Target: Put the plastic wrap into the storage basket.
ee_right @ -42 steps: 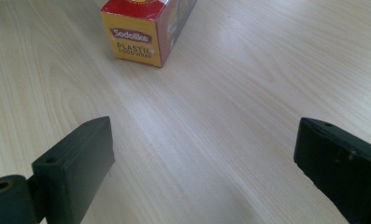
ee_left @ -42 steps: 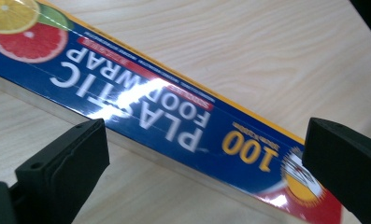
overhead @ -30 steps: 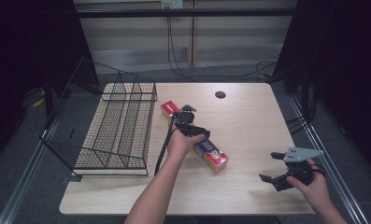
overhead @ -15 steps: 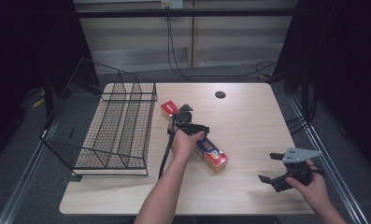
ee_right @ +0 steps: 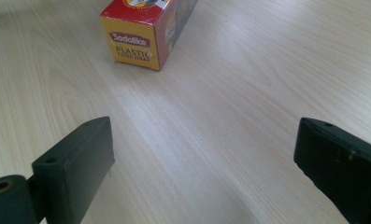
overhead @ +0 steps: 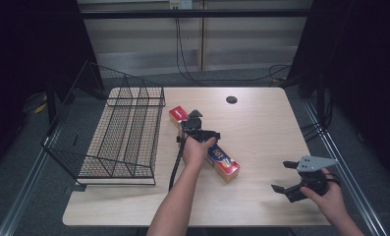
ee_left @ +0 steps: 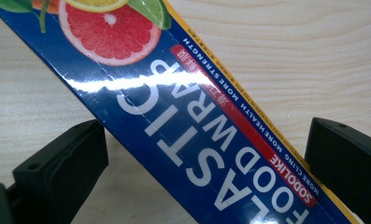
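L gripper [ee_left: 202, 154] jaws apart, straddling wrap box [ee_left: 183, 116], no clamp yet. R gripper [ee_right: 206, 163] apart, idle near right. Lift + move to rack [overhead: 119, 142] left.

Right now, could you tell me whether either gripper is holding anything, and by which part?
Nothing is held. The left gripper stands open astride the middle of the plastic wrap box; the right gripper is open over bare table.

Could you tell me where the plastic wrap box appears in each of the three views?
High view: plastic wrap box lies diagonally at table centre, under the left gripper.
Left gripper view: box runs diagonally between the open jaws.
Right gripper view: its end face at top, left of centre.
Shared landmark: the wooden table.
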`<state>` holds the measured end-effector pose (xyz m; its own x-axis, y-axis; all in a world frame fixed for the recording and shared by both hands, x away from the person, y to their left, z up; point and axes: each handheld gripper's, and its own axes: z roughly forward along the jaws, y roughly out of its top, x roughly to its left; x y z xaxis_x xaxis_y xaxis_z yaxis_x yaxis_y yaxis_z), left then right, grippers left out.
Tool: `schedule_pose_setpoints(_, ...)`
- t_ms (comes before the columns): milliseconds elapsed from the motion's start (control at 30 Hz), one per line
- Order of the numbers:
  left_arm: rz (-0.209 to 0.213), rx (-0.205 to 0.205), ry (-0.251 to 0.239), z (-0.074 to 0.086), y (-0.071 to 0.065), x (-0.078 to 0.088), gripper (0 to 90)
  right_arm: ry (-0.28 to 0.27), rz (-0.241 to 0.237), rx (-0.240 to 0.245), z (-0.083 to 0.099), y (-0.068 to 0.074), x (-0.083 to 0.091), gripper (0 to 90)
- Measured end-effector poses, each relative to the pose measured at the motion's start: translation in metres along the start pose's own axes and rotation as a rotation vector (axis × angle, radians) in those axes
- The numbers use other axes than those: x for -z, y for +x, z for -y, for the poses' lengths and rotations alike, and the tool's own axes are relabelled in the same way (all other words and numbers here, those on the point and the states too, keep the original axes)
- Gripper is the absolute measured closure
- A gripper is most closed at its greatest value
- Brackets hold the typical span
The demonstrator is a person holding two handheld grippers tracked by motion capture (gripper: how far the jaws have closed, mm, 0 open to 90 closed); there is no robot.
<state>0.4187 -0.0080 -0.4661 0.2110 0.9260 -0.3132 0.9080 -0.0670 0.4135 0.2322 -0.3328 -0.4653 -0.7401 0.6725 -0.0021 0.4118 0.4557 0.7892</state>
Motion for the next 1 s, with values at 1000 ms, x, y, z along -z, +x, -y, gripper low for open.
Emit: schedule_pose_setpoints(1000, 0.015, 0.040, 0.112, -0.0050, 0.0025, 0.0017, 6.3, 0.000, -0.001, 0.001, 0.0003, -0.0005, 0.0012, 4.5)
